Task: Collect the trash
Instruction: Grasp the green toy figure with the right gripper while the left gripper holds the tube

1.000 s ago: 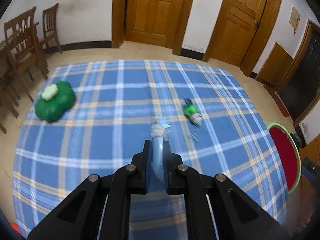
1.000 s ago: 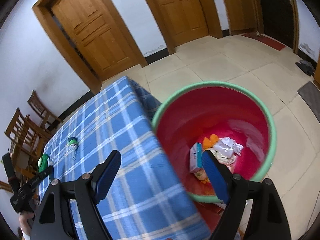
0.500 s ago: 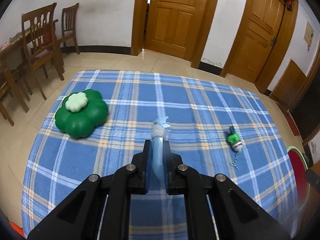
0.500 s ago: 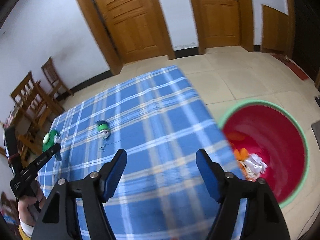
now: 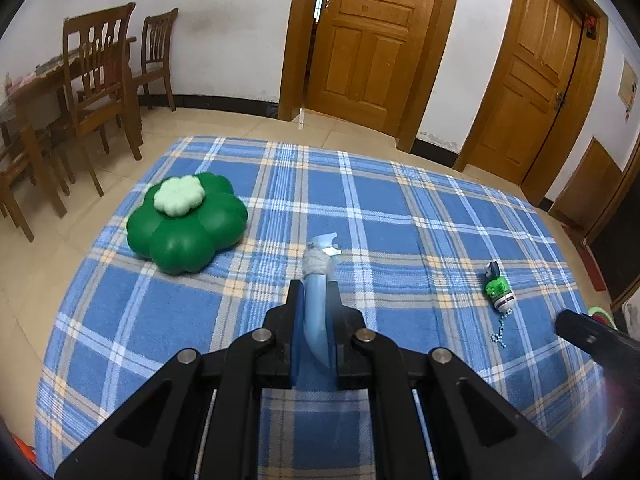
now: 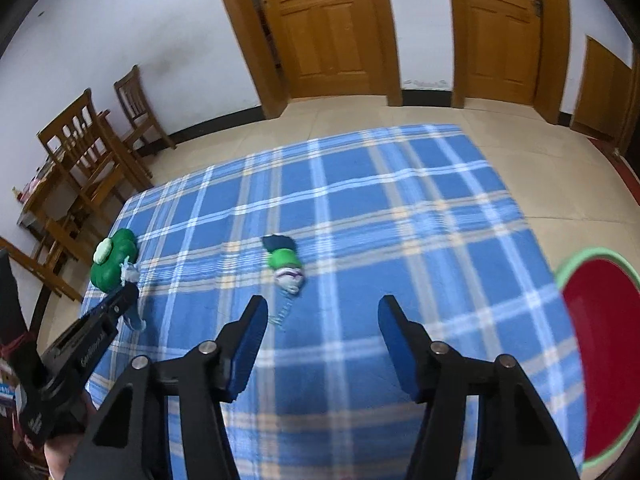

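While the left gripper [image 5: 314, 300] stays clamped on a pale blue crumpled plastic wrapper [image 5: 318, 280] above the blue plaid tablecloth [image 5: 400, 216], the right gripper [image 6: 322, 320] hangs with nothing between its jaws, which have just been closing. A small green toy keychain [image 6: 286, 264] lies ahead of it. The red bin with a green rim [image 6: 600, 320] sits at the table's right edge.
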